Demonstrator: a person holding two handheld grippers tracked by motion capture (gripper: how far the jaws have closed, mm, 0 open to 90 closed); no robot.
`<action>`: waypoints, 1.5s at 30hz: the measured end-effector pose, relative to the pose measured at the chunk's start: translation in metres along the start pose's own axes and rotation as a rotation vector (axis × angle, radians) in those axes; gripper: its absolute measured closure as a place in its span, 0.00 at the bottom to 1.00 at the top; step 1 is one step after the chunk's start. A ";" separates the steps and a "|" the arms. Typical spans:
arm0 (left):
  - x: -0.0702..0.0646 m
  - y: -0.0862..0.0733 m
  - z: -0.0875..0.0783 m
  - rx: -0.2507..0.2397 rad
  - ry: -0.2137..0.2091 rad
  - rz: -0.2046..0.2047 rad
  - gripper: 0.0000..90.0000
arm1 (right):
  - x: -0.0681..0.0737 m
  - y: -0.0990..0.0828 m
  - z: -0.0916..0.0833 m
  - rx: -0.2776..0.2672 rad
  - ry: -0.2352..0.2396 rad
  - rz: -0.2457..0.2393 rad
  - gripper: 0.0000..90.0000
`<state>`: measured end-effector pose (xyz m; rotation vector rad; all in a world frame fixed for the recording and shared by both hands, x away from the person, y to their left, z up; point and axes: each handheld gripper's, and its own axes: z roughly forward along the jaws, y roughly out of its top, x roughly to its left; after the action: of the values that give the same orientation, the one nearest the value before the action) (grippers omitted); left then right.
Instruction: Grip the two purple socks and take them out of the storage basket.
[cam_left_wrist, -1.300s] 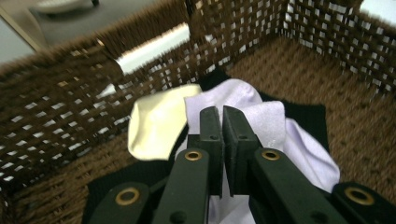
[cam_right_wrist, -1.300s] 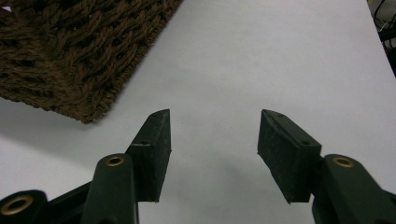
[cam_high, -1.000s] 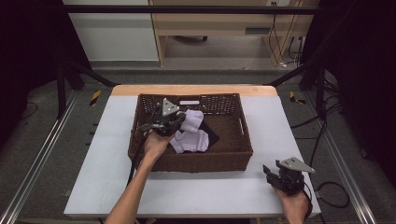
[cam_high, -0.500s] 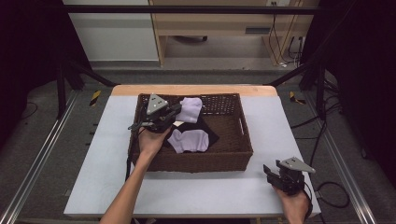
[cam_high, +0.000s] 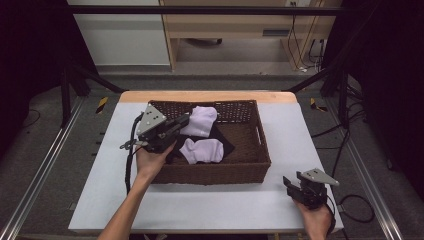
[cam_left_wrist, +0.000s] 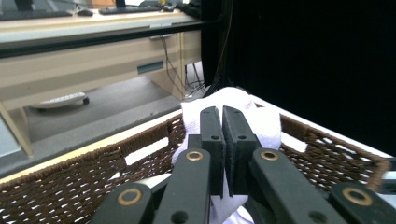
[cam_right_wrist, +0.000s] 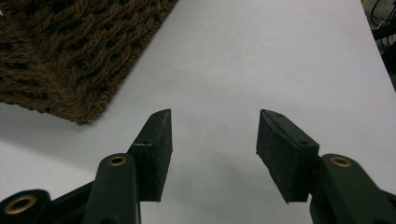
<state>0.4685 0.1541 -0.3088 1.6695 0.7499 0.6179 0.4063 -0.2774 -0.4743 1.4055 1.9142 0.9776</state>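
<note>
A brown wicker basket (cam_high: 261, 150) sits mid-table and holds pale lilac socks on a black cloth (cam_high: 226, 145). My left gripper (cam_high: 186, 120) hovers over the basket's left side, shut on one pale sock (cam_high: 202, 120) that hangs raised above the rest. In the left gripper view the jaws (cam_left_wrist: 222, 116) are pressed together with the sock (cam_left_wrist: 264, 123) pinched at their tips. Another pale sock (cam_high: 202, 150) lies flat in the basket. My right gripper (cam_high: 295, 186) rests low at the table's front right; its jaws (cam_right_wrist: 214, 128) stand open over bare white tabletop.
The basket's woven corner (cam_right_wrist: 70, 56) is close to the upper left of the right gripper. White tabletop (cam_high: 200, 205) runs along the front of the basket. A wooden desk (cam_left_wrist: 93, 60) stands beyond the table's far edge.
The left gripper has risen and drifted left over the basket, lifting the pinched sock clear of the other one. The right gripper has stayed put.
</note>
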 end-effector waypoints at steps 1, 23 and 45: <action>-0.001 0.001 -0.003 -0.008 -0.002 0.002 0.96 | 0.000 0.000 0.000 0.000 0.000 -0.001 0.51; -0.037 -0.018 -0.080 -0.038 -0.091 0.059 0.96 | 0.000 -0.001 0.000 0.002 -0.004 -0.002 0.51; -0.059 -0.090 -0.089 0.125 -0.120 0.034 0.96 | 0.001 0.000 -0.001 0.002 -0.003 -0.003 0.52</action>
<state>0.3503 0.1800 -0.3785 1.8203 0.6862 0.4985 0.4052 -0.2771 -0.4742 1.4045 1.9144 0.9721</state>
